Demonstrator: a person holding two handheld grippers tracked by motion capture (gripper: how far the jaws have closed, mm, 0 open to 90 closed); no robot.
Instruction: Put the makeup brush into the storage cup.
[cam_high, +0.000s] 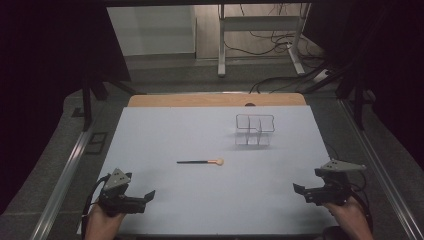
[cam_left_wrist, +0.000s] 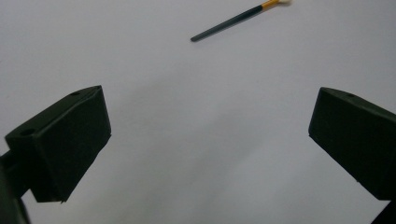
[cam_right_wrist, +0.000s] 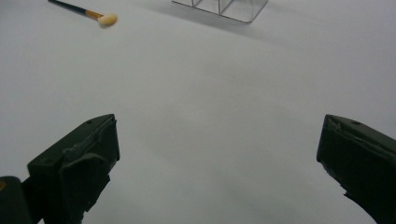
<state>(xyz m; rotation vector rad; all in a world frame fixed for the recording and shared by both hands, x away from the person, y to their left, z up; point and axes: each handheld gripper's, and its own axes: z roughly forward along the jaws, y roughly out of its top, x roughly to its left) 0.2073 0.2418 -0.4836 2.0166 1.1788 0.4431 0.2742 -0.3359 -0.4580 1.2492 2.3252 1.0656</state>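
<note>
Pale tabletop (cam_high: 165, 135): brush (cam_high: 200, 162) lies well ahead between left tongs (cam_high: 145, 196) and right tongs (cam_high: 301, 191), both apart.

table (cam_high: 165, 135): pale blue-grey top | on it: makeup brush (cam_high: 201, 162), clear divided organizer (cam_high: 255, 129), well apart

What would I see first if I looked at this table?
A makeup brush lies alone mid-table, its pale bristles pointing right. Beyond it to the right stands a clear divided organizer. At the near corners the left gripper and right gripper wait, both open.
</note>
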